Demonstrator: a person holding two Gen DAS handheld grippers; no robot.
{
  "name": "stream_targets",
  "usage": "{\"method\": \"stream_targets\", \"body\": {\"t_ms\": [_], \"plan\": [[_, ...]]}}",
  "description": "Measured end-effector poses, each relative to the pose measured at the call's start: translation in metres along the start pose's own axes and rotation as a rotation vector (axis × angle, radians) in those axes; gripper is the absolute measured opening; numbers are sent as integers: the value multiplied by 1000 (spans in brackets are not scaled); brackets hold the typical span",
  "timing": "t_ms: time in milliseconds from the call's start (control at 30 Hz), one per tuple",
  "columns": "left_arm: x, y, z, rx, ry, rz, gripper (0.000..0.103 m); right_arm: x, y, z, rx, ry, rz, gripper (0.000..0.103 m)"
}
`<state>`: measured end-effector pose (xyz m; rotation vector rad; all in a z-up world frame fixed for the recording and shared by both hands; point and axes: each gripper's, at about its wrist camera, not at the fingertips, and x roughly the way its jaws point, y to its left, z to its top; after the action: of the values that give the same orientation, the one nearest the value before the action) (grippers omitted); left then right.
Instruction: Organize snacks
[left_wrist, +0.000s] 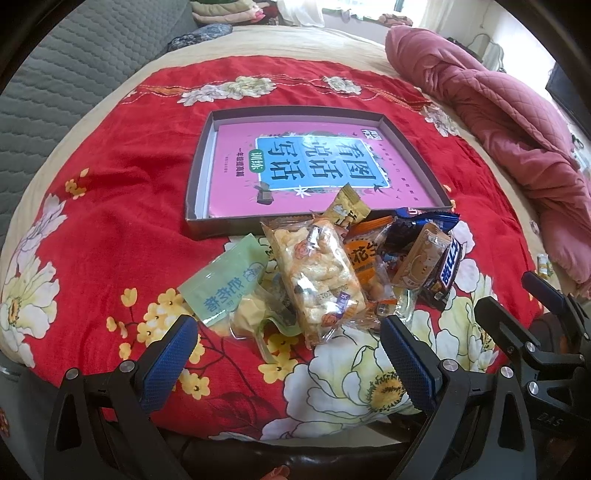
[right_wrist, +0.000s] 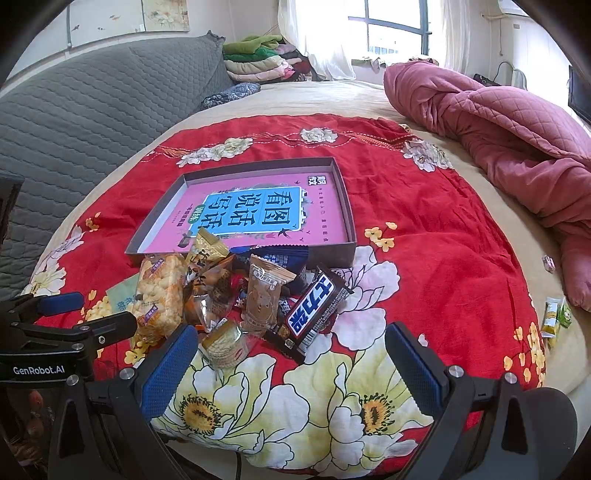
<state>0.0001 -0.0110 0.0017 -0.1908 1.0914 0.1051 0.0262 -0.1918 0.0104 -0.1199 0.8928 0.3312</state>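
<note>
A pile of wrapped snacks lies on a red flowered cloth just in front of a shallow dark box (left_wrist: 195, 173) (right_wrist: 351, 221) lined with a pink book. The pile holds a clear rice-cracker pack (left_wrist: 317, 277) (right_wrist: 160, 291), a green packet (left_wrist: 221, 284), a brown biscuit pack (left_wrist: 421, 258) (right_wrist: 264, 295) and a Snickers bar (left_wrist: 447, 269) (right_wrist: 314, 310). My left gripper (left_wrist: 288, 339) is open and empty, just short of the cracker pack. My right gripper (right_wrist: 291, 350) is open and empty, just short of the Snickers bar.
A bunched pink quilt (left_wrist: 517, 129) (right_wrist: 498, 122) lies at the right. A grey quilted headboard (right_wrist: 92, 110) stands at the left. Small loose snack packets (right_wrist: 554, 317) lie at the bed's right edge. Folded clothes (right_wrist: 258, 59) are stacked at the back.
</note>
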Motion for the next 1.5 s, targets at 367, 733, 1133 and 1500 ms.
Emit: {"method": "stream_targets", "body": {"t_ms": [367,733,1133,1500], "plan": [[0,0,-1,0,1,-3,99,-1,-2,1,1,-2,-2,102],[-1,2,-2,-8,0,-14,99,0,0,0,1,-2,-1,102],[0,23,2,-88,17,-70,99,0,-1,0,4,0,0,102],[8,55,7,-181,41,-96,99,10,-6,1,39,7,43,102]]}}
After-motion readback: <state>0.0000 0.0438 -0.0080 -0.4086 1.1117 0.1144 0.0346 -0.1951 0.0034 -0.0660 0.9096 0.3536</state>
